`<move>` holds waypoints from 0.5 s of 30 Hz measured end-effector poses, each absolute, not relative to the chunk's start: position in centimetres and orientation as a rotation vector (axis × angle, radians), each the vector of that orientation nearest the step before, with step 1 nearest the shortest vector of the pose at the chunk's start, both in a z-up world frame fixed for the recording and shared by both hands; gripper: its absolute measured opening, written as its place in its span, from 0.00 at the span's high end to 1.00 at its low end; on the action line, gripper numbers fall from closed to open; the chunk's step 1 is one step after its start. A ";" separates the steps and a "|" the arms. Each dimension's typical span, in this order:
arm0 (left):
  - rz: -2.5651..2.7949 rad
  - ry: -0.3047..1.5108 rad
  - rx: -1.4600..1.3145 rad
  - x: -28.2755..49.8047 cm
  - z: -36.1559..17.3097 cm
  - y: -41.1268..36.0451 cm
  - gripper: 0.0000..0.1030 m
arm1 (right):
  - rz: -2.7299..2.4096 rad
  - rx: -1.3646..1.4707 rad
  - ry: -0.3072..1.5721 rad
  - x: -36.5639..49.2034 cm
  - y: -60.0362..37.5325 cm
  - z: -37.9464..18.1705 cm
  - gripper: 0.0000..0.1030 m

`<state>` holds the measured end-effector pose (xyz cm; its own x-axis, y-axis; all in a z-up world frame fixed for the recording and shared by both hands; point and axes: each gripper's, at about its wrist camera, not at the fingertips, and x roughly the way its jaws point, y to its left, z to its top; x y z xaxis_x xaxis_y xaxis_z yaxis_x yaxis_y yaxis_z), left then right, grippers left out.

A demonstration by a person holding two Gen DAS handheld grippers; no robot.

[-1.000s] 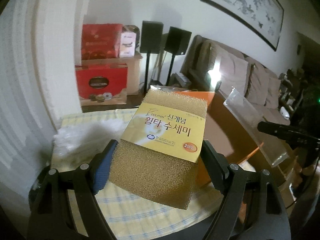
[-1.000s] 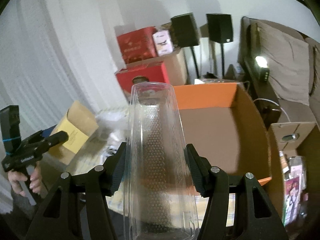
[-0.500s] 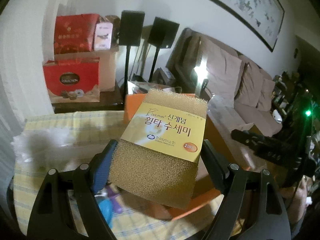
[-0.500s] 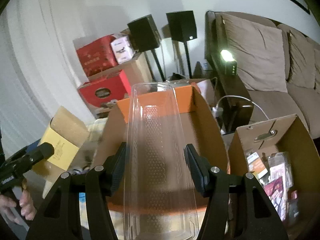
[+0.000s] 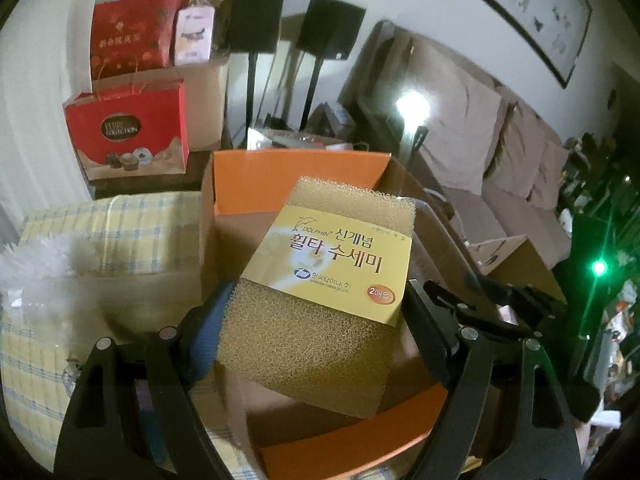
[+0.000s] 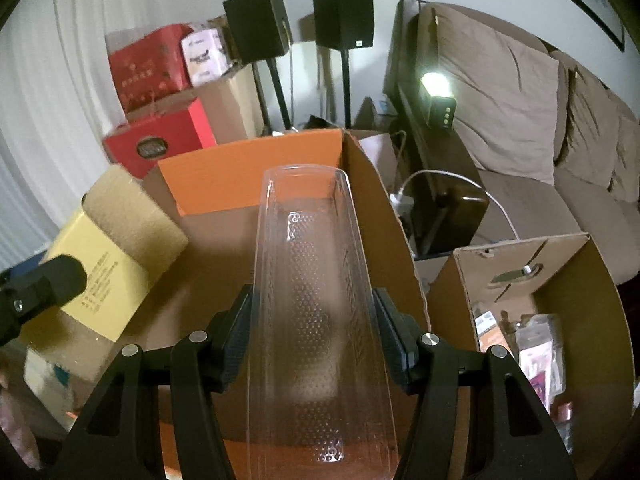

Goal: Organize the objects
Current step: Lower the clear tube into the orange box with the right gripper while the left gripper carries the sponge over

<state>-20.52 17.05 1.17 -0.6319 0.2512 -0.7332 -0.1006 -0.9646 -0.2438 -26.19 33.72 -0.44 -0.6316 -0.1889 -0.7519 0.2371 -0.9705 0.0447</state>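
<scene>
My left gripper [image 5: 316, 320] is shut on a tan sponge pack [image 5: 320, 304] with a yellow printed label, held above the open orange-edged cardboard box [image 5: 296, 168]. In the right wrist view the same sponge pack [image 6: 116, 256] hangs over the box's left side. My right gripper [image 6: 312, 332] is shut on a long clear plastic tray [image 6: 312, 280] with a dimpled bottom, pointing down into the orange-edged box [image 6: 248, 176]. The box floor under both items looks bare brown cardboard.
A yellow checked cloth [image 5: 100, 224] covers the table left of the box, with white fluffy stuff [image 5: 36, 264] on it. A second cardboard box [image 6: 560, 312] with packets stands to the right. Red gift boxes [image 5: 128, 136], two speakers on stands and a sofa [image 6: 540, 128] lie behind.
Both grippers moved forward and down over the orange-edged box, carrying the sponge pack and the clear tray. The box now fills the middle of both views.
</scene>
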 end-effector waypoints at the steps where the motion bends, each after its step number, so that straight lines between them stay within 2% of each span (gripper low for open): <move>1: 2.658 -0.264 -1.251 -20.6 0.8 17.3 0.21 | -2.646 1.210 0.103 -26.2 33.7 -0.8 0.42; 12: 2.612 -0.244 -1.390 -21.7 -1.3 18.5 0.21 | -2.655 1.269 0.190 -26.2 33.6 -3.4 0.41; 15: 2.626 -0.207 -1.421 -22.0 -1.6 18.7 0.21 | -2.650 1.268 0.172 -26.0 33.8 -3.2 0.37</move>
